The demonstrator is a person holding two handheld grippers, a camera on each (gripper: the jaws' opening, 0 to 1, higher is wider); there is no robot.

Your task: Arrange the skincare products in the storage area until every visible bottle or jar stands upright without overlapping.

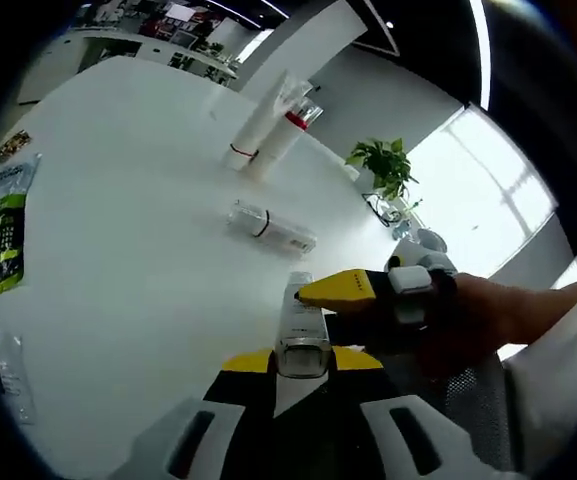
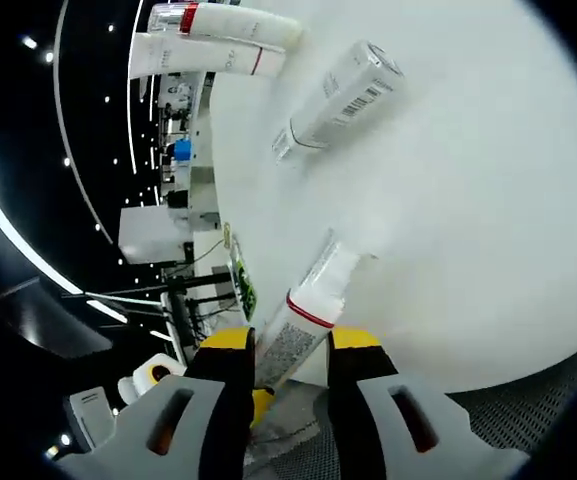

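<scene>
Bottle (image 2: pixel 308 318) clamped between right tool (image 2: pixel 290 352) jaws, left tool (image 1: pixel 301 362) touching.

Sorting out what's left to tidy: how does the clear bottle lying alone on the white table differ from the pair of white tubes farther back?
The clear plastic bottle lies flat on its side, alone; the two white tubes stand upright, leaning together. The bottle is see-through with a dark band; the tubes are opaque, one with a red collar. Both rest on the white table, untouched by either tool.

A green-and-black packet (image 1: pixel 0 235) lies near the edge of the white table (image 1: pixel 118 200). A potted plant (image 1: pixel 383 165) stands beyond it, by a bright window (image 1: pixel 478 190).
</scene>
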